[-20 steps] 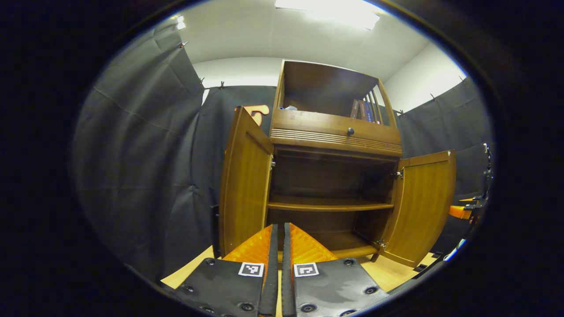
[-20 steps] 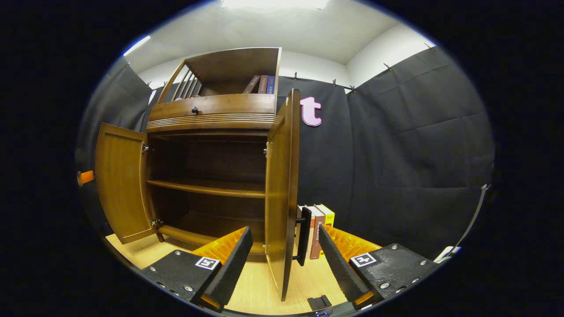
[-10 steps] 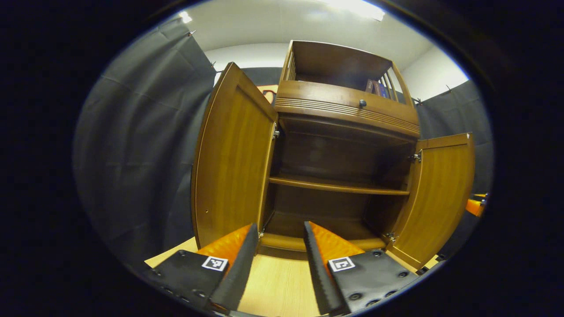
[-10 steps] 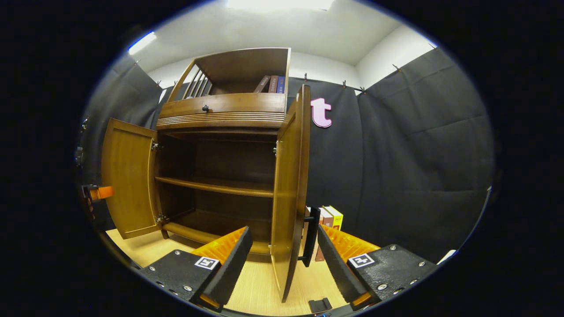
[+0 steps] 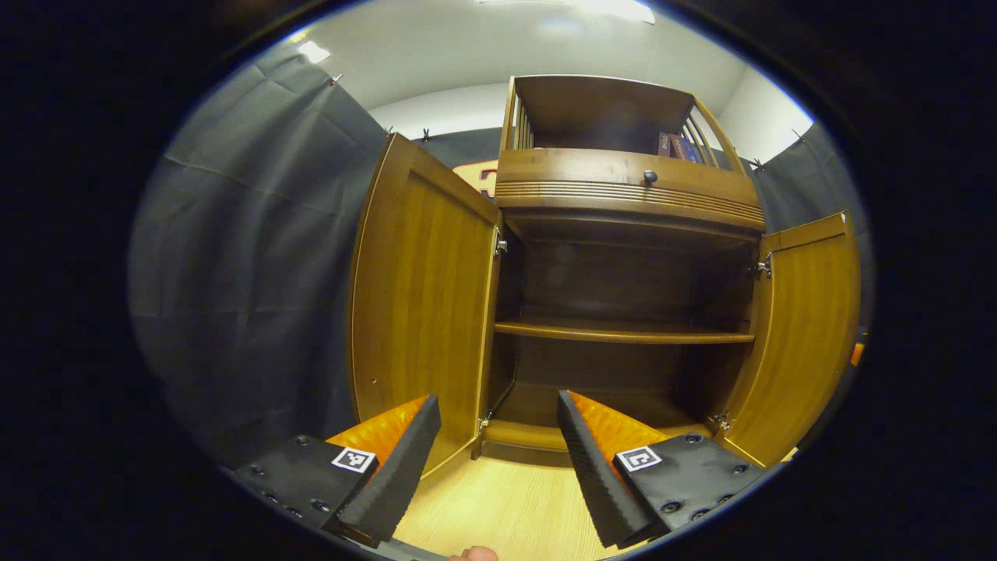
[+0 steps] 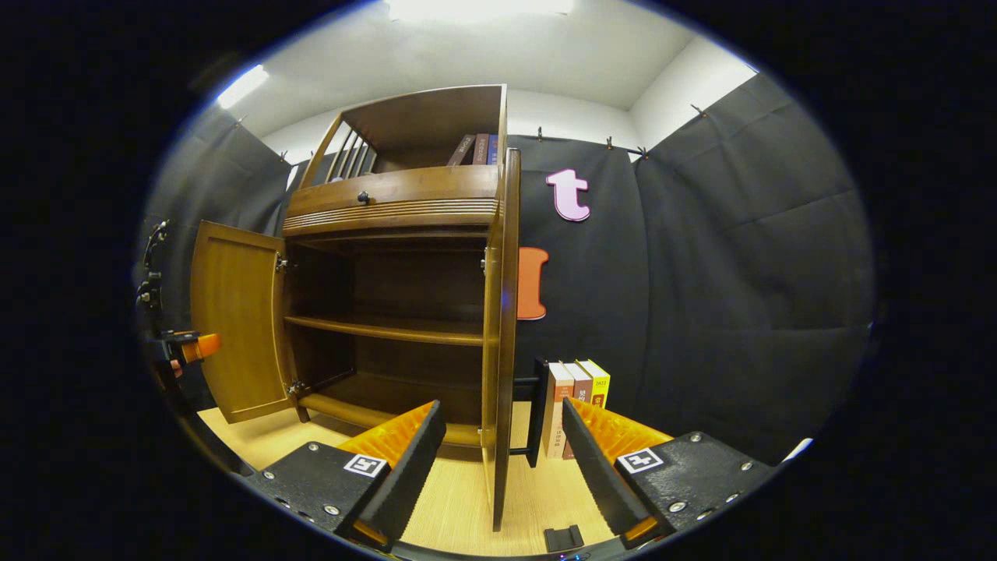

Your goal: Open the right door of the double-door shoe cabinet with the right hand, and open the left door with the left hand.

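Shoe cabinet (image 5: 623, 202) standing on the pale wooden floor (image 5: 506, 506), both lower doors swung wide. In the left gripper view, left door (image 5: 420, 312) open at the left, inner face showing; right door (image 5: 802, 335) open at the right. Dark inside, with one shelf (image 5: 623, 333) across the middle. Drawer knob (image 5: 648, 177) on the band above the doors; books (image 5: 678, 146) in the open top compartment.

Left gripper (image 5: 498, 460) open, fingers spread well apart, holding nothing, in front of the cabinet's bottom rail and apart from both doors. Small bit of a fingertip (image 5: 475, 554) at the bottom edge of that view.

In the right gripper view, right door seen nearly edge-on (image 6: 502, 335), its dark bar handle (image 6: 536, 409) on the outer face, to the right of the edge. Right gripper (image 6: 502, 460) open, fingers spread with the door's near edge and the handle between them, neither finger visibly touching. Row of upright books (image 6: 576, 405) on the floor just beyond the handle, by the black cloth wall. Left door (image 6: 237, 319) open at the far left, with the left gripper's tip (image 6: 195, 347) beside it.
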A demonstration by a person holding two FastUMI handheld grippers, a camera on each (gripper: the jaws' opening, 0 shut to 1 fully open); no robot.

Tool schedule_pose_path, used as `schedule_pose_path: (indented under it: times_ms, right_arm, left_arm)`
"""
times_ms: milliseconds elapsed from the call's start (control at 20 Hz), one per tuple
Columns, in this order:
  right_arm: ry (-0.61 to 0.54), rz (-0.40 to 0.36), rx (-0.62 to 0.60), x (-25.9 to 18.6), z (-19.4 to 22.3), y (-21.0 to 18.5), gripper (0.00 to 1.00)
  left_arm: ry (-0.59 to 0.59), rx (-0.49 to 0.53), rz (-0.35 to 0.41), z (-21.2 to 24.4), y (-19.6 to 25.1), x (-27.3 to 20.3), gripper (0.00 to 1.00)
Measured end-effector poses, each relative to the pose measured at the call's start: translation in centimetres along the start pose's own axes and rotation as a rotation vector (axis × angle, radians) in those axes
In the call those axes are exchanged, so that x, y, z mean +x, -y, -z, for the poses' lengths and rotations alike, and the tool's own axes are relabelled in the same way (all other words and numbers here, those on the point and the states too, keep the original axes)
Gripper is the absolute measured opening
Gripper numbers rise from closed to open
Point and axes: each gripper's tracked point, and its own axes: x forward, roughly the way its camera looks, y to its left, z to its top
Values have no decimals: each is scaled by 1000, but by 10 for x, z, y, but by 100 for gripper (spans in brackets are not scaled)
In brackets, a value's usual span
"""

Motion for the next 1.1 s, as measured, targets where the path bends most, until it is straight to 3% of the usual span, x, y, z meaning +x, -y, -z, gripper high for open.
schedule_pose_path:
  times_ms: [100, 150, 200, 300, 350, 550, 600, 950, 1050, 1100]
  right_arm:
    - [-9, 27, -3, -2, 7, 1, 93]
    - [-6, 61, -20, -3, 9, 6, 98]
    - [3, 84, -36, -5, 10, 10, 93]
    - [1, 69, -51, -6, 14, 3, 93]
    - [-14, 72, -50, -6, 18, 2, 98]
    - [-1, 64, -38, -3, 17, -2, 94]
    - [2, 67, -40, -4, 15, -2, 98]
    - [17, 61, -40, -5, 12, -11, 98]
    - [23, 67, -16, -5, 9, -11, 91]
    - [25, 72, -9, -5, 8, -9, 98]
  left_arm:
    - [25, -8, 21, -8, 10, -4, 99]
    - [23, -2, 37, -7, 15, -3, 97]
    - [19, 12, 56, -4, 21, -3, 94]
    - [18, 27, 69, -5, 22, -5, 94]
    - [14, 27, 68, -3, 22, -4, 94]
    - [21, 26, 71, -1, 28, -3, 94]
    - [18, 28, 72, -1, 29, -4, 94]
    - [46, 35, 100, -10, 33, -2, 94]
    - [52, 32, 107, -12, 32, -2, 94]
    - [53, 34, 106, -12, 31, 0, 94]
